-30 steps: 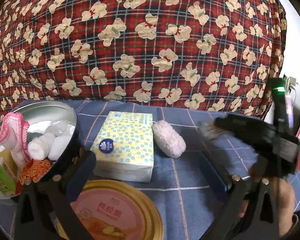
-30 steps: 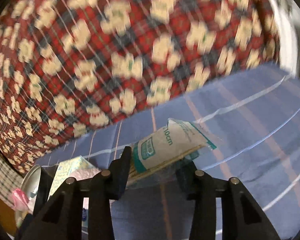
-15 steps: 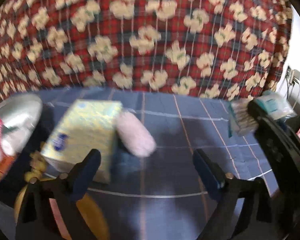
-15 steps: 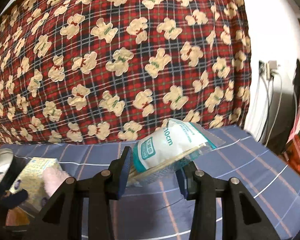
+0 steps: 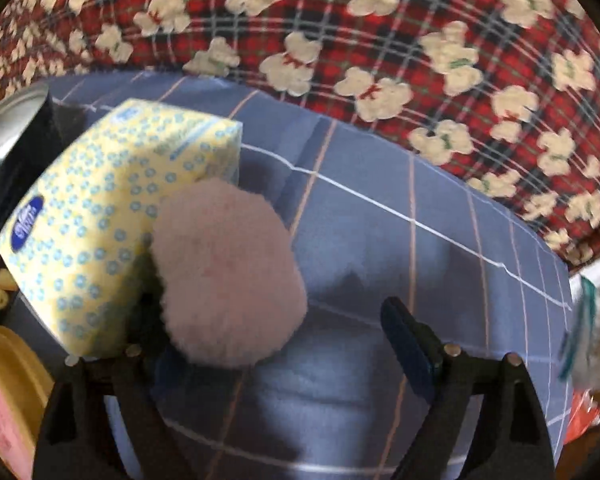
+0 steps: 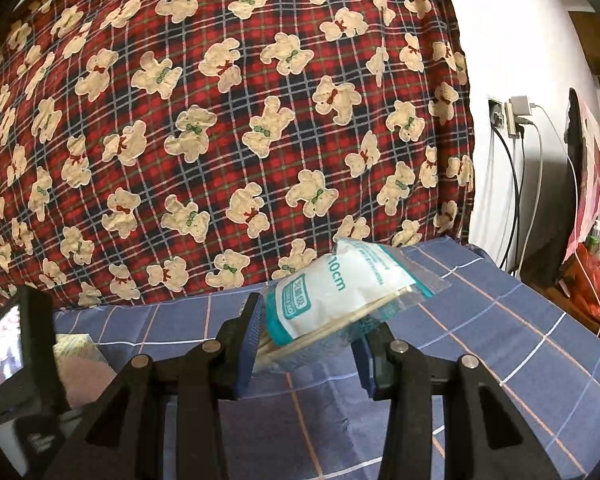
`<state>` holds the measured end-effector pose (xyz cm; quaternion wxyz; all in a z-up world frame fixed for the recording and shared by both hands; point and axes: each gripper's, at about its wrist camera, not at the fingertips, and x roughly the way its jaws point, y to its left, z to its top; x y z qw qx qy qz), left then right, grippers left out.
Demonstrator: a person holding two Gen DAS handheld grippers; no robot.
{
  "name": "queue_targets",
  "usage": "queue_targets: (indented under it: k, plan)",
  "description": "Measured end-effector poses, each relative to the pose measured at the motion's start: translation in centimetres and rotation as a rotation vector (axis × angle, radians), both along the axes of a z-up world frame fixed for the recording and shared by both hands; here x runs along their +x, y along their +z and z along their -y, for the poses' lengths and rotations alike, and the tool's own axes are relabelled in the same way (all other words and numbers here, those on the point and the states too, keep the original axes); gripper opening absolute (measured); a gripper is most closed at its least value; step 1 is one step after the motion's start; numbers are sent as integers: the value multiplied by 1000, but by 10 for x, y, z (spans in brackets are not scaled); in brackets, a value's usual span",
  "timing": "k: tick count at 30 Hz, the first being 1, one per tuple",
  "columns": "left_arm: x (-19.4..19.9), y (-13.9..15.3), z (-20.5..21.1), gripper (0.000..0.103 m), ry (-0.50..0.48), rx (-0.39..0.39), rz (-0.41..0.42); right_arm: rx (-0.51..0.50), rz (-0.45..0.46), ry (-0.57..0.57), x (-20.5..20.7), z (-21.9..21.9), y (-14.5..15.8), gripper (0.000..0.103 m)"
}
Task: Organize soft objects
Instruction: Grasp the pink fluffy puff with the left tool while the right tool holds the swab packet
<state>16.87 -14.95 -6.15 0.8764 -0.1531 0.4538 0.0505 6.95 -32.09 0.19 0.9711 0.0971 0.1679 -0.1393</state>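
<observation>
A fluffy pink roll (image 5: 228, 276) lies on the blue checked sheet (image 5: 420, 248), leaning against a yellow tissue pack (image 5: 112, 208). My left gripper (image 5: 276, 340) is open around the roll. Its left finger is mostly hidden behind the roll, and its right finger (image 5: 404, 340) stands well apart from it. My right gripper (image 6: 308, 344) is shut on a clear bag of cotton swabs (image 6: 332, 300) and holds it above the sheet. In the right wrist view the tissue pack (image 6: 76, 348) and the pink roll (image 6: 88, 384) show low at the left, behind the left gripper's body (image 6: 20, 360).
A metal bowl (image 5: 8, 120) stands left of the tissue pack, and a round tin with a pink lid (image 5: 4, 380) sits nearer me. A red plaid quilt with bears (image 6: 240, 120) rises behind the sheet. A wall socket with cables (image 6: 512, 116) and an orange bag (image 6: 596, 292) are at the right.
My left gripper came down and forward onto the pink roll, which now fills the space by its left finger, and its jaws narrowed a little. My right gripper swung round with the swab bag still held.
</observation>
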Motion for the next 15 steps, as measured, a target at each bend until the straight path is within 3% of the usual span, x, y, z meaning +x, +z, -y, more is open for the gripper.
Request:
queue_targets:
  k: [6, 11, 13, 15]
  plan:
    - [10, -2, 8, 88, 44, 15, 22, 9, -2, -2, 0, 0, 0, 44]
    - [8, -3, 11, 62, 14, 57, 84, 22, -7, -3, 2, 2, 0, 44]
    - [6, -3, 8, 35, 8, 55, 100, 18, -7, -4, 2, 2, 0, 44]
    - [6, -4, 4, 26, -2, 49, 105, 22, -7, -2, 2, 2, -1, 44]
